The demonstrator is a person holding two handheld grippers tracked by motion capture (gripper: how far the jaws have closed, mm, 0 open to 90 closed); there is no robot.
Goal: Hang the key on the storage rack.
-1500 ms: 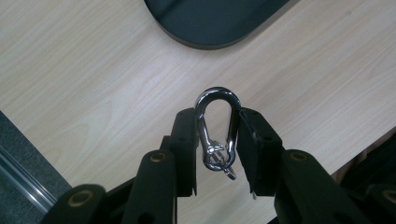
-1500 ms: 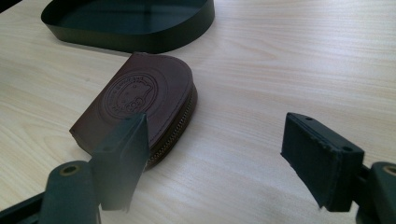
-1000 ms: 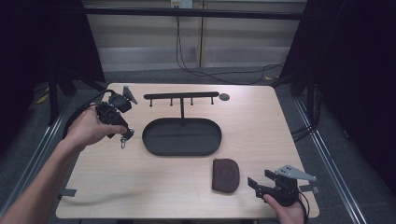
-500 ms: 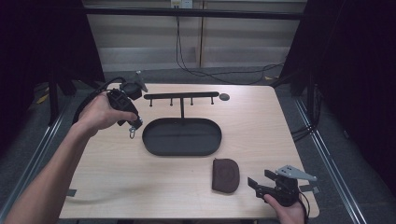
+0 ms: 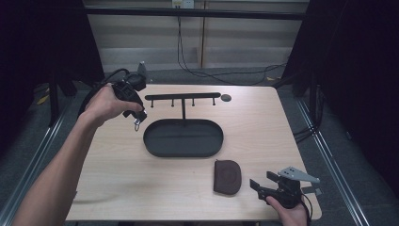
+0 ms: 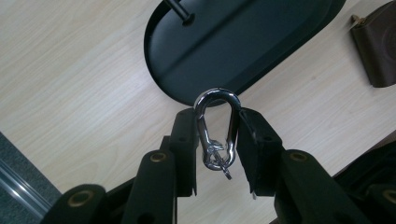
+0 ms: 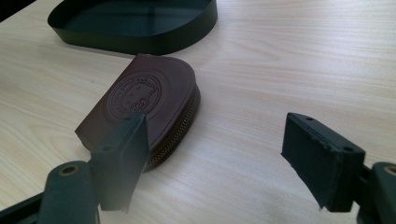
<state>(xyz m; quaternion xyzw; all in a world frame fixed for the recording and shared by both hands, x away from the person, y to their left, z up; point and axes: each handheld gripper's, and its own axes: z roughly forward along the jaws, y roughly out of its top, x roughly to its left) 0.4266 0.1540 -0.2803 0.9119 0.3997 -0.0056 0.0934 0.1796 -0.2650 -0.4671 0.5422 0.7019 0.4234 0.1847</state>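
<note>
At six o'clock our right gripper sat wide apart, holding nothing, beside the brown pouch. Toward ten o'clock our left gripper pinched a carabiner: stiff, light, slick steel, best clamped across its long sides. Beyond lay the pale wooden table, the black tray, the hook rack and a dark room.

Left gripper, at upper left of the high view, is pointing down from a raised hand, its jaws clamping on a carabiner. Right gripper, at lower right, is resting low with jaws standing wide apart, gripping nothing.
</note>
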